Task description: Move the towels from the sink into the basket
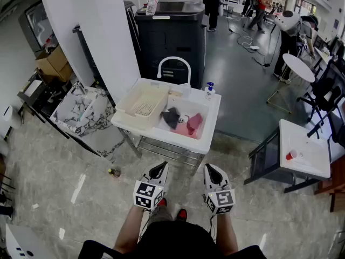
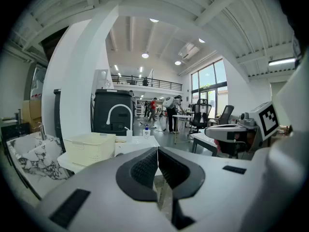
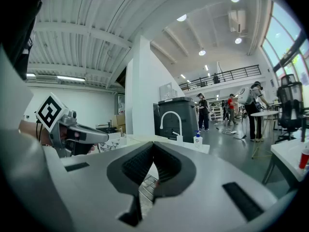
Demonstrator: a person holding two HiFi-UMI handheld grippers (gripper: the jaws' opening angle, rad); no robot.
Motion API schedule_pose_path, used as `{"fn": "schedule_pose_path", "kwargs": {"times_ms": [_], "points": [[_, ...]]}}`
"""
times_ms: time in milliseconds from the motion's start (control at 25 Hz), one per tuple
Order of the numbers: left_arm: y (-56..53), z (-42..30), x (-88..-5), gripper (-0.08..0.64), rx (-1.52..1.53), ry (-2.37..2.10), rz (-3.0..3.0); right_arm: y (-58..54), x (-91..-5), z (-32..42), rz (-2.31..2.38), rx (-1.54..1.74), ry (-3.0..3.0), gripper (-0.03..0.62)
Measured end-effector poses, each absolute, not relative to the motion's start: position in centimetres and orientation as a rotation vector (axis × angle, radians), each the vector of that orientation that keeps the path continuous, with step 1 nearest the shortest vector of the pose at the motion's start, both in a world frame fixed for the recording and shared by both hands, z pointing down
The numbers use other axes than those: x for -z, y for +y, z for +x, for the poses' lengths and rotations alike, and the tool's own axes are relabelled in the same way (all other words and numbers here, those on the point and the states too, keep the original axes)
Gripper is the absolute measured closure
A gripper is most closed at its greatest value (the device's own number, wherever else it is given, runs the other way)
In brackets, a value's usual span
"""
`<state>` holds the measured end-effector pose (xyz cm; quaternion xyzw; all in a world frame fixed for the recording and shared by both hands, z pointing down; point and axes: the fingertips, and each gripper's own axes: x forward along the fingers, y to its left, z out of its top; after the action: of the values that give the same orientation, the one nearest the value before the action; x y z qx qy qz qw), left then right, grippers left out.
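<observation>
A white sink unit (image 1: 213, 124) stands ahead of me with a dark towel (image 1: 172, 117) and a red towel (image 1: 194, 123) lying in its basin. A cream basket (image 1: 141, 102) sits on the unit's left side, seen also in the left gripper view as the basket (image 2: 90, 148). My left gripper (image 1: 161, 169) and right gripper (image 1: 211, 170) are held side by side, well short of the sink's front edge. Both are shut with nothing between the jaws; the left gripper (image 2: 157, 151) and right gripper (image 3: 153, 146) show tips touching.
A white faucet (image 1: 174, 62) and a soap bottle (image 1: 209, 89) stand at the sink's back, before a large dark printer (image 1: 171, 34). A marble-patterned slab (image 1: 86, 110) leans at left. White tables (image 1: 305, 151) and chairs stand at right. People are far back.
</observation>
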<state>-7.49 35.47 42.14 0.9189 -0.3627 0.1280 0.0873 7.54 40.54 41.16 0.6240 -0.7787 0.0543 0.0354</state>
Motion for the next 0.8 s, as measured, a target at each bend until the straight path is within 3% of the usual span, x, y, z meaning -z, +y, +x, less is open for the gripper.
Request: {"fn": "schedule_pose_path", "kwargs": {"times_ms": [800], "points": [[28.8, -8.1, -42.0, 0.552, -0.359, -1.133, 2.720, 33.4, -42.6, 6.7, 1.872, -0.266, -2.455, 0.563]]}}
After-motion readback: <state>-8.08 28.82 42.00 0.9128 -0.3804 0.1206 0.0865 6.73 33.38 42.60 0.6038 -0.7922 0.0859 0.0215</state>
